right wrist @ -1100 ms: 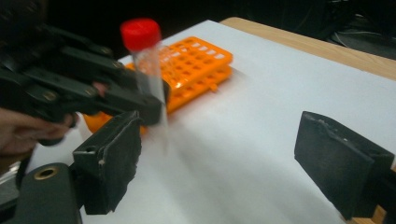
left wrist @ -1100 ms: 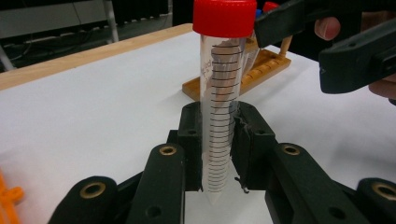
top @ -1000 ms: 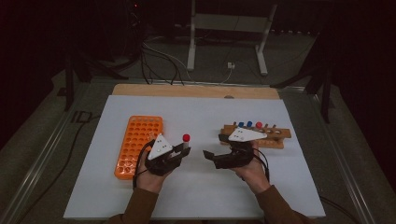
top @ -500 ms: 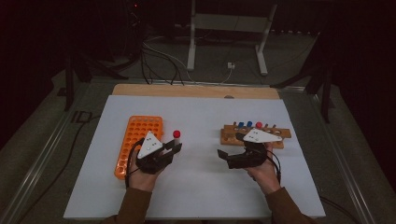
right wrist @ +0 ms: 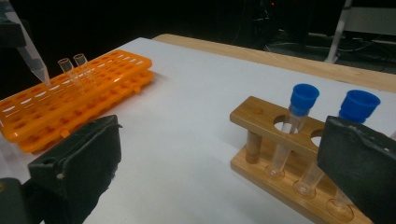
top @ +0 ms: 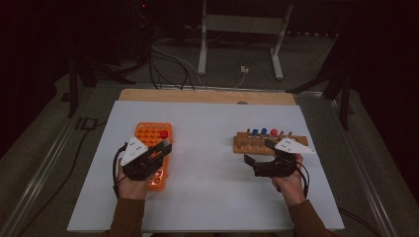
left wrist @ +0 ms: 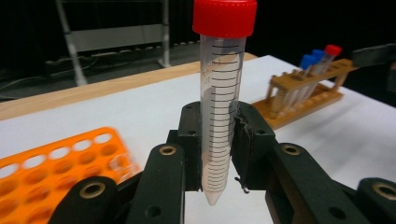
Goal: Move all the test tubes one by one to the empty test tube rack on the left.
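My left gripper (top: 160,146) is shut on a clear red-capped tube (left wrist: 221,98), held upright above the orange rack (top: 152,136) at the table's left. In the left gripper view the tube's tip hangs free between the two pads, with the orange rack (left wrist: 51,175) low at the left. My right gripper (top: 251,161) stands open with nothing in it, just in front of the wooden rack (top: 247,144). That wooden rack (right wrist: 261,116) holds blue-capped tubes (right wrist: 302,100) and a red-capped one (top: 274,132).
Two open glass tubes (right wrist: 74,65) stand in the orange rack (right wrist: 84,88). The white table top (top: 207,197) ends in a wooden strip (top: 207,96) at the far edge. Beyond it lie cables and a metal stand (top: 242,29) on the dark floor.
My left gripper has carried the red-capped tube leftward from the table's middle to over the orange rack. The right gripper has drifted to the right, in front of the wooden rack.
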Motion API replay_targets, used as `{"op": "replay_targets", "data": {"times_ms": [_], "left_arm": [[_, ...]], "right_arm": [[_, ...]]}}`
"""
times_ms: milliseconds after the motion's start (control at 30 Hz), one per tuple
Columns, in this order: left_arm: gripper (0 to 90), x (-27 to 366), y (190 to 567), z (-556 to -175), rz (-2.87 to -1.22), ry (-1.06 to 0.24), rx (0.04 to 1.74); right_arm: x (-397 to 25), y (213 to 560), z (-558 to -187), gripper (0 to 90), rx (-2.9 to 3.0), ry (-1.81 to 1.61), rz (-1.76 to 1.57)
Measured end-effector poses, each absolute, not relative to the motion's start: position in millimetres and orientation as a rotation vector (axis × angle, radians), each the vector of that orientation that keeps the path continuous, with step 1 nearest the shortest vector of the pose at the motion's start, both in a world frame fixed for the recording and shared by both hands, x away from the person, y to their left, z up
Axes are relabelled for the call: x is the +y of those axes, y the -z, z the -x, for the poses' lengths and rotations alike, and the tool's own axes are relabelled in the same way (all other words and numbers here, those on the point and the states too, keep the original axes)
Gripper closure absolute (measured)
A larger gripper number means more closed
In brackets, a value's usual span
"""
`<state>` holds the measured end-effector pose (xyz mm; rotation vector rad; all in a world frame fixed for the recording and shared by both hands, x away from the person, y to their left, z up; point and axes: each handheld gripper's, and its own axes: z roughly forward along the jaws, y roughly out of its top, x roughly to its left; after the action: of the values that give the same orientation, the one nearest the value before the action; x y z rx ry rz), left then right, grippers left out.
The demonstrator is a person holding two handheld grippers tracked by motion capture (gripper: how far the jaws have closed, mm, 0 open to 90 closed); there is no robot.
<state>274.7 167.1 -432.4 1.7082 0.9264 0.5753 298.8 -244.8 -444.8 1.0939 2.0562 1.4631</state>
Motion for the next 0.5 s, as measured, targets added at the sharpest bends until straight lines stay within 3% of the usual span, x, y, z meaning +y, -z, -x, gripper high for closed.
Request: {"op": "replay_targets", "data": {"times_ms": [500], "left_arm": [[75.2,182,457,-279,-1.717,-0.649,1.012]], "right_arm": [[-248,448,-298,0.0,2.038,-1.452,-1.103]]}}
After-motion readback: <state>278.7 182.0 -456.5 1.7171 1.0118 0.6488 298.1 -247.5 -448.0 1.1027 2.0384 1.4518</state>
